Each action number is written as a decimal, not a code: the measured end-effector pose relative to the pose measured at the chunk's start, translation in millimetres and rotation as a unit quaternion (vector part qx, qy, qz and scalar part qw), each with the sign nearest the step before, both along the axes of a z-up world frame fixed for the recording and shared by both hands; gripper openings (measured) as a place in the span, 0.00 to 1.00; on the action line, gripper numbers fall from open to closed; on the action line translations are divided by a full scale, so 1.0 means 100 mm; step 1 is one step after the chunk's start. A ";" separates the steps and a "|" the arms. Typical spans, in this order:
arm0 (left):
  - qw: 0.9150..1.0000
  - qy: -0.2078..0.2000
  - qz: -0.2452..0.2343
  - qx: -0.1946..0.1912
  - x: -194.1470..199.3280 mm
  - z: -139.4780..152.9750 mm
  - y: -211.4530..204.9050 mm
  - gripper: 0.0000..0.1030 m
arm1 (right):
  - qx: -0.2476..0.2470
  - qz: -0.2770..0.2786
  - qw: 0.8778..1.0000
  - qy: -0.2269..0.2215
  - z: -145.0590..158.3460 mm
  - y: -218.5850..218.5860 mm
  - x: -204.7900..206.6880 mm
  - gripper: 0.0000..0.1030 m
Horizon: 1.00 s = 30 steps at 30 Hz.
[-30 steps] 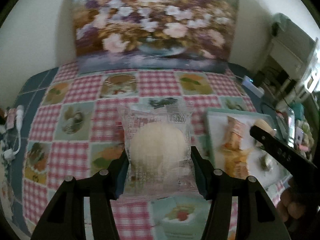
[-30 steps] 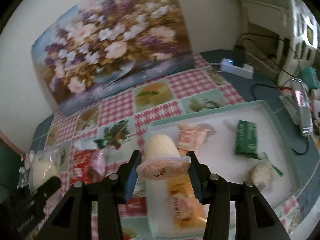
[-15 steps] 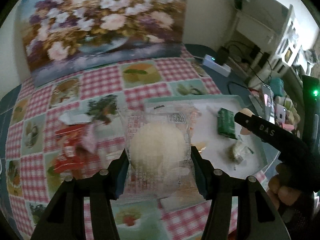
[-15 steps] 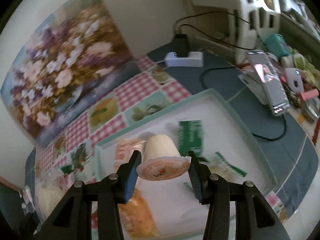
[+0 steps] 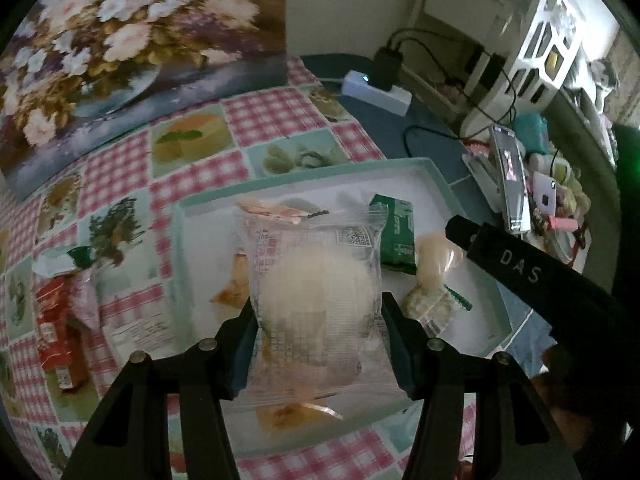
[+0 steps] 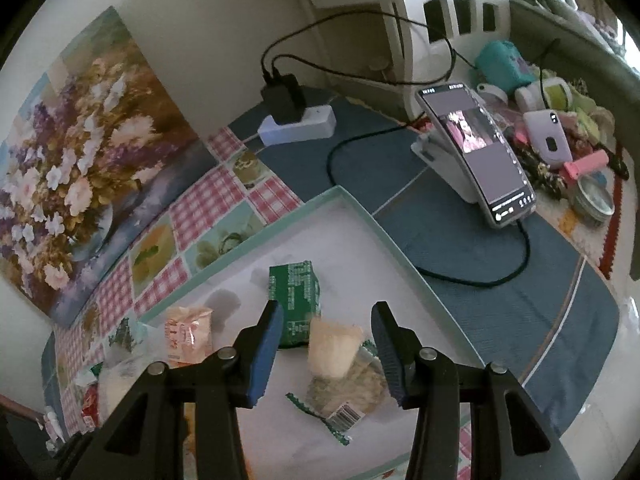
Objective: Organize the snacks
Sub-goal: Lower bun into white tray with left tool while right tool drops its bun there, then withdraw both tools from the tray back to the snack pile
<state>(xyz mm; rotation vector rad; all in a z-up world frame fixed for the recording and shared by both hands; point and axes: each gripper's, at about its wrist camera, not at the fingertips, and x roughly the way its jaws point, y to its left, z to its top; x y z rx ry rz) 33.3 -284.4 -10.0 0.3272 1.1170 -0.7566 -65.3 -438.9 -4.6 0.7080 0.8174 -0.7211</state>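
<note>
My left gripper (image 5: 316, 312) is shut on a clear-wrapped round white bun (image 5: 316, 292) and holds it above the teal-rimmed white tray (image 5: 400, 166). My right gripper (image 6: 326, 322) is open over the tray (image 6: 360, 216). The pale jelly cup (image 6: 332, 346) lies in the tray between the right fingers, free of them; it also shows in the left wrist view (image 5: 436, 256). A green packet (image 6: 294, 292), an orange-pink packet (image 6: 188, 334) and a green-trimmed rice snack (image 6: 352, 392) lie in the tray.
Red and green snack packets (image 5: 60, 304) lie on the checked cloth left of the tray. A flower painting (image 5: 120, 52) leans on the wall. A power strip (image 6: 296, 124), cables, a phone on a stand (image 6: 476, 152) and clutter lie to the right.
My right gripper has opened and let go of the jelly cup, which now lies in the tray. My left gripper has carried the bun rightward over the tray.
</note>
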 end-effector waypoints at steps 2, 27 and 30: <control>1.000 0.004 -0.001 0.004 0.00 -0.07 -0.08 0.57 | 0.002 0.001 1.000 0.002 -0.02 -0.01 0.00 0.48; 0.995 -0.015 0.091 -0.024 0.31 -0.03 0.31 0.76 | -0.001 0.007 1.000 0.028 -0.10 0.03 0.04 0.47; 0.989 -0.025 0.142 -0.029 0.46 0.02 0.58 0.76 | -0.008 0.025 0.999 0.035 -0.11 0.11 0.10 0.48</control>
